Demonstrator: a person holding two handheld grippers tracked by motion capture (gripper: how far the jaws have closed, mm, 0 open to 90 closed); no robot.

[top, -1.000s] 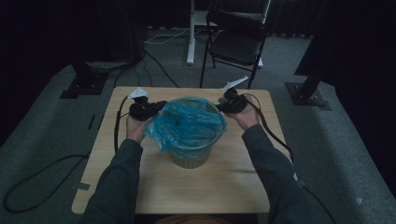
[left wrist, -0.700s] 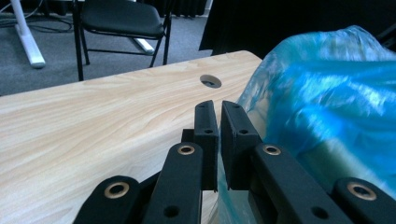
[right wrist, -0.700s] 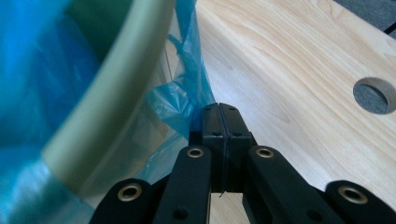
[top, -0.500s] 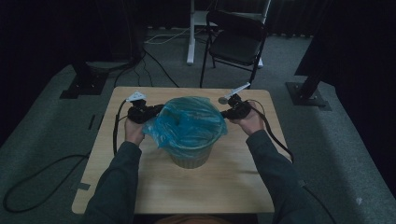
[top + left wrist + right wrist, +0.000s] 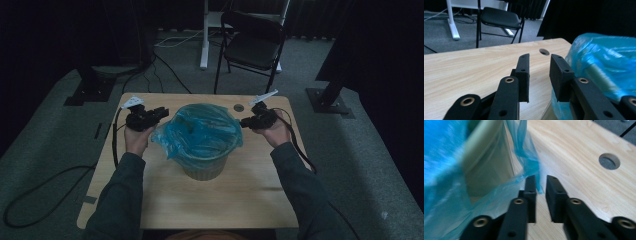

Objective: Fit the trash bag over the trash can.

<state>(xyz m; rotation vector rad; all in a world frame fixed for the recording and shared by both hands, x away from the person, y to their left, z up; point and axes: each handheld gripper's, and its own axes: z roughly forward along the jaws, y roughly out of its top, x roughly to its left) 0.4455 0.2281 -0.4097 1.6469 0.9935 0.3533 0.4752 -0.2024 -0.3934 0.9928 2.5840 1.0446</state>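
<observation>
A pale round bin [image 5: 202, 167] stands mid-table, lined with a blue plastic bag [image 5: 200, 132] whose edge folds out over the rim. My left gripper [image 5: 161, 113] is by the bin's left rim. In the left gripper view it [image 5: 539, 58] is open with bare table between the jaws, and the bag [image 5: 604, 60] bulges just to their right. My right gripper [image 5: 244, 122] is at the bin's right rim. In the right gripper view it [image 5: 541, 178] is slightly open, and a hanging flap of the bag [image 5: 529, 157] reaches down between the fingertips beside the bin's wall [image 5: 489, 162].
The wooden table [image 5: 200, 200] has a round cable hole [image 5: 238, 107] behind the bin. A black folding chair [image 5: 255, 47] and a white desk leg [image 5: 204, 35] stand beyond the far edge. Cables trail on the grey floor at left.
Both hands have shifted slightly outward from the bin's rim. The bag, bunched over the top before, now lies lower around the rim with its mouth open.
</observation>
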